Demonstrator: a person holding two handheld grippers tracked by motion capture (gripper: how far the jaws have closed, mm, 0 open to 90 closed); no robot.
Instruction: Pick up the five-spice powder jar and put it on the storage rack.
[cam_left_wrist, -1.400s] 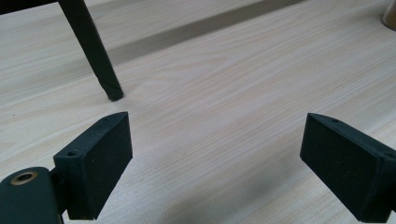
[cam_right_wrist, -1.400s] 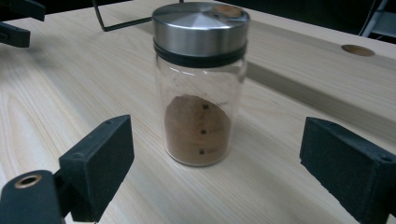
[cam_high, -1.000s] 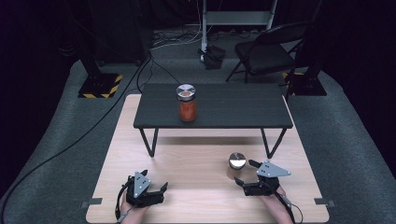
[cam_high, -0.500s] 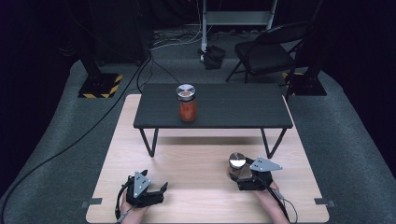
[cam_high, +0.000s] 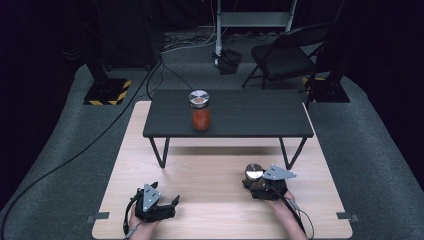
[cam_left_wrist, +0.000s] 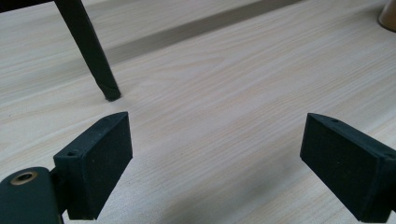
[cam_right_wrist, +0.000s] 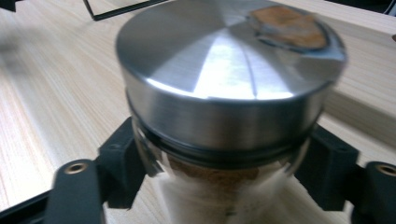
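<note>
A glass jar (cam_high: 253, 173) with a shiny metal lid and brown powder inside stands on the wooden board at the front right. My right gripper (cam_high: 261, 186) holds it, one black jaw pressed against each side of the glass below the lid. In the right gripper view the jar (cam_right_wrist: 224, 70) looms large between the jaws of the right gripper (cam_right_wrist: 219, 156). My left gripper (cam_high: 167, 196) rests low at the front left, open, with bare wood between the jaws of the left gripper (cam_left_wrist: 215, 140). A second jar (cam_high: 200, 111) with red contents stands on the black table (cam_high: 260, 117).
The low black table spans the back of the wooden board (cam_high: 210, 175), and one of its legs (cam_left_wrist: 93, 56) stands just ahead of the left jaws. A folding chair (cam_high: 285, 57), stand bases and cables lie on the grey floor beyond.
My right gripper has slid left and forward to the metal-lidded jar and now has its jaws around it. The left gripper has stayed put.
</note>
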